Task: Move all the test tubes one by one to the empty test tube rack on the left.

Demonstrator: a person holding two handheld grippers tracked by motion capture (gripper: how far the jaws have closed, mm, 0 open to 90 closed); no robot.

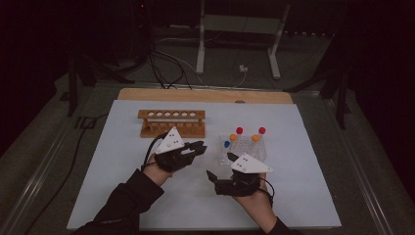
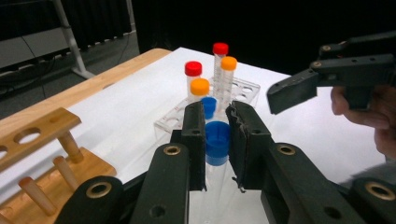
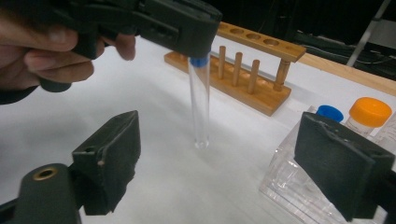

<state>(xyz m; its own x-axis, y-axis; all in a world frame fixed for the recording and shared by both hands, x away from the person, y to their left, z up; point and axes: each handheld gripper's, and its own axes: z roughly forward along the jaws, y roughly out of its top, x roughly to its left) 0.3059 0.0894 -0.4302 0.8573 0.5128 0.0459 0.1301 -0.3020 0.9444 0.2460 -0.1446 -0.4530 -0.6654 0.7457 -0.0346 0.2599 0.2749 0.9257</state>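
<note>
The left gripper is pinching a clear tube with a blue cap between its jaws, just below the cap, and holding it upright above the white bench; in the right gripper view the tube is hanging with its rounded bottom close over the bench top, though whether it is touching cannot be told. The right gripper is sitting near it with its jaws spread wide and nothing between them. A clear plastic rack is standing just beside the right gripper, carrying tubes with red, orange and blue caps. A wooden rack with a row of holes and pegs is standing behind the left gripper. The tubes are carrying faint printed graduations, too small to read; no other writing or brand is legible.
</note>
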